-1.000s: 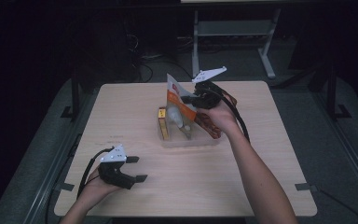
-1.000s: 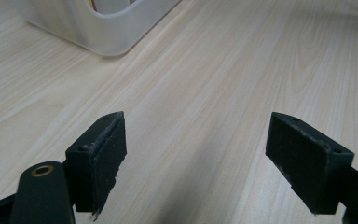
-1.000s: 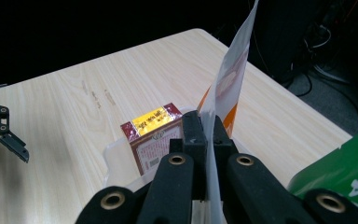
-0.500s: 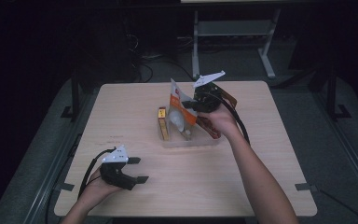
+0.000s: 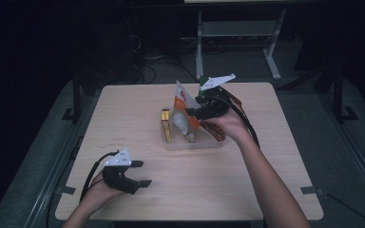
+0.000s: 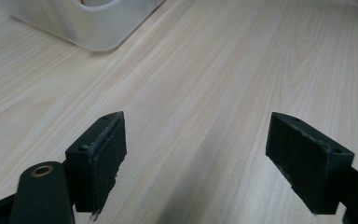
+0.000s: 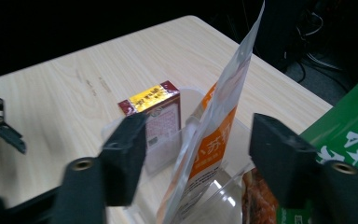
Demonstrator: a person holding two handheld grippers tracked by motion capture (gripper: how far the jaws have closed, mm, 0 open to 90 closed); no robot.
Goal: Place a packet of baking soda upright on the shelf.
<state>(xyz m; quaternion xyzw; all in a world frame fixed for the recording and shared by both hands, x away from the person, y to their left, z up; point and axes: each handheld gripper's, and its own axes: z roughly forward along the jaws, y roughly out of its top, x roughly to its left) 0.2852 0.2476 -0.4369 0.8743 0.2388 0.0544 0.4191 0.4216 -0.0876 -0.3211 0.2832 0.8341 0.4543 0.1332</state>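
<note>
Orange-and-white pouch [image 5: 182, 111], standing upright on its lower edge inside the clear plastic bin [image 5: 193, 142] at the centre of the high view. In the right gripper view the pouch [image 7: 216, 126] rises edge-on through the middle of the frame, between the two black jaws but clear of both pads.

Right gripper [image 5: 193, 112], held level just right of the pouch in the high view, with its grey three-cornered plate on top. Its jaws have just been opening and now stand wide, the pouch between them and gripped by neither.

Small box with a gold top [image 5: 166, 124], upright at the left end of the bin; in the right gripper view the box [image 7: 154, 122] stands just left of the pouch. A green packet [image 7: 352, 135] and a brown packet [image 7: 257, 198] lie at the lower right of that view, at the bin's other end.

Left gripper [image 5: 144, 173], resting on the tabletop [image 5: 266, 156] at the lower left of the high view, well apart from the bin. In the left gripper view its jaws stand wide over bare wood, holding nothing, and a corner of the bin [image 6: 86, 23] shows at the upper left.
</note>
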